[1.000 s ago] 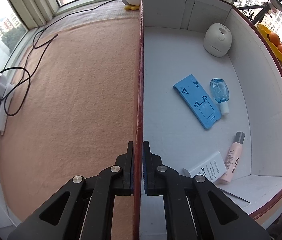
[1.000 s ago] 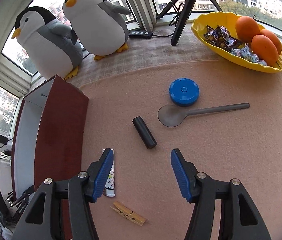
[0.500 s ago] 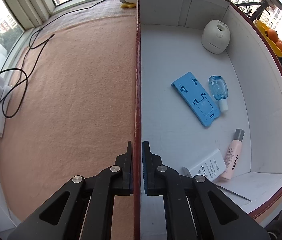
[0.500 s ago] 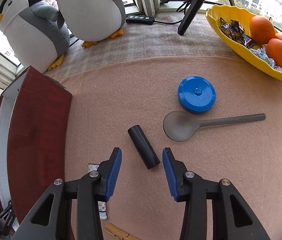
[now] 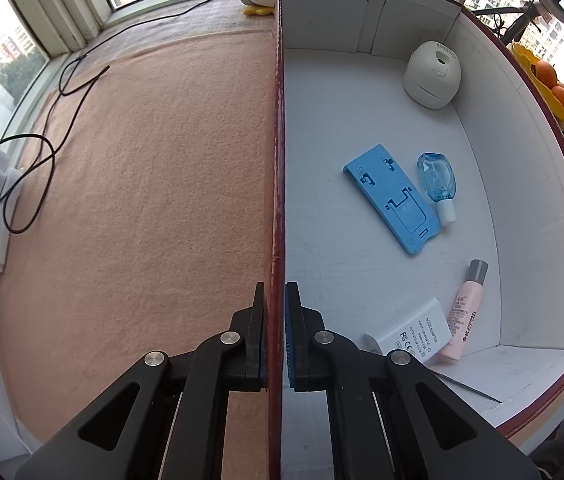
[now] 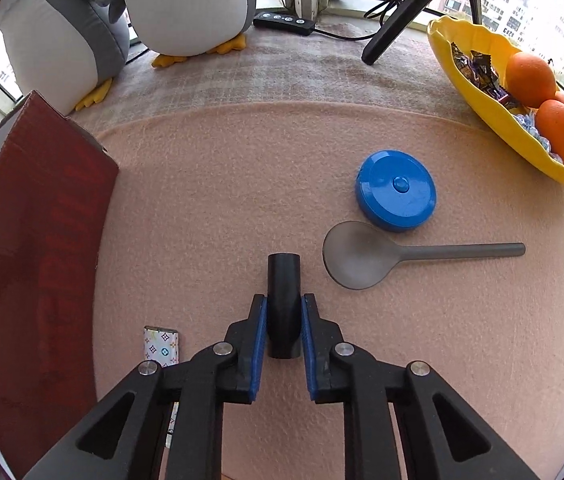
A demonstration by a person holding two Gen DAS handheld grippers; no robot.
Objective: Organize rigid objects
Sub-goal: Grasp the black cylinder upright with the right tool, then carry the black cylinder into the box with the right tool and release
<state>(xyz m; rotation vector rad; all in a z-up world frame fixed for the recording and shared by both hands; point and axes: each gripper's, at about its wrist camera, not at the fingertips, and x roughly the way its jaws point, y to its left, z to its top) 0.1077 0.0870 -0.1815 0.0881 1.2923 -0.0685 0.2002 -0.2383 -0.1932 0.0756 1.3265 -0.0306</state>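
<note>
Black cylinder [image 6: 283, 304], matte and lying flat on the tabletop [image 6: 222, 184], sits clamped between the right tongs [image 6: 284, 316]. Grey spoon [image 6: 382, 254] lies at 2 o'clock, blue disc [image 6: 396, 190] beyond. Left tongs [image 5: 276, 320] clench the box wall [image 5: 279, 160].

White adapter [image 5: 414, 330] in the box reads "AC/DC ADAPTER", with an FCC mark

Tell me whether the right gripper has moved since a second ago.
Yes. The right gripper came down and forward toward the blue round case, and now straddles the black cylinder with jaws closed on it.
</note>
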